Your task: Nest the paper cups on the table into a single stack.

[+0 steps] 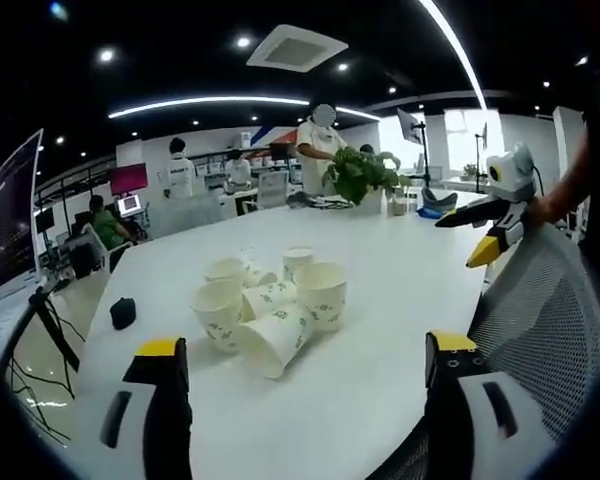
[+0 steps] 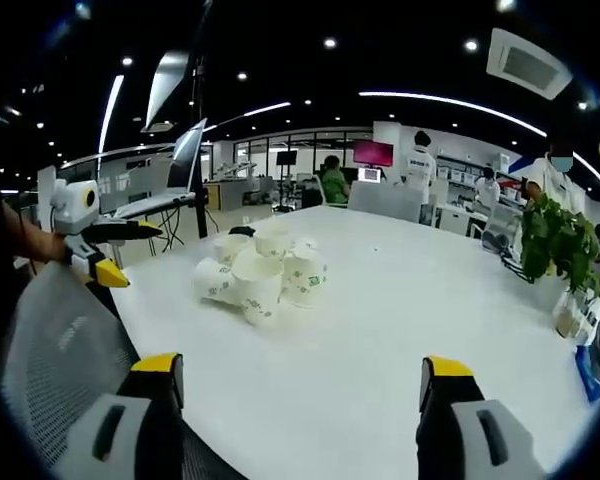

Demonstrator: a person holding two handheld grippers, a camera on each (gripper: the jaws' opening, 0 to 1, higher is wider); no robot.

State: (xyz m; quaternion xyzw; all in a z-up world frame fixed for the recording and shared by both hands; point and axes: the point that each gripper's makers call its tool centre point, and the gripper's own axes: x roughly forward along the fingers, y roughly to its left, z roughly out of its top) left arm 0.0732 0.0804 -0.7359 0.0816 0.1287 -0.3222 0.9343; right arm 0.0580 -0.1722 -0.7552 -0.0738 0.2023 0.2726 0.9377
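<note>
Currently pre-grasp — both grippers' fingers apart, empty; paper cups [image 1: 270,310] clustered mid-tabletop [image 1: 400,270], unstacked — next: reach one cup.

in the left gripper view we see our left gripper [image 1: 305,365] as two broad jaws, dark on the left one and pale grey on the right, each capped with a yellow tip and cut with a dark slot. the right gripper [image 1: 485,232] there shows a pale grey body with slim black jaws and a yellow tip. in the right gripper view our right gripper [image 2: 300,380] has the same yellow-capped, slotted jaws; the left gripper [image 2: 115,252] matches, pale grey, black and yellow.
</note>
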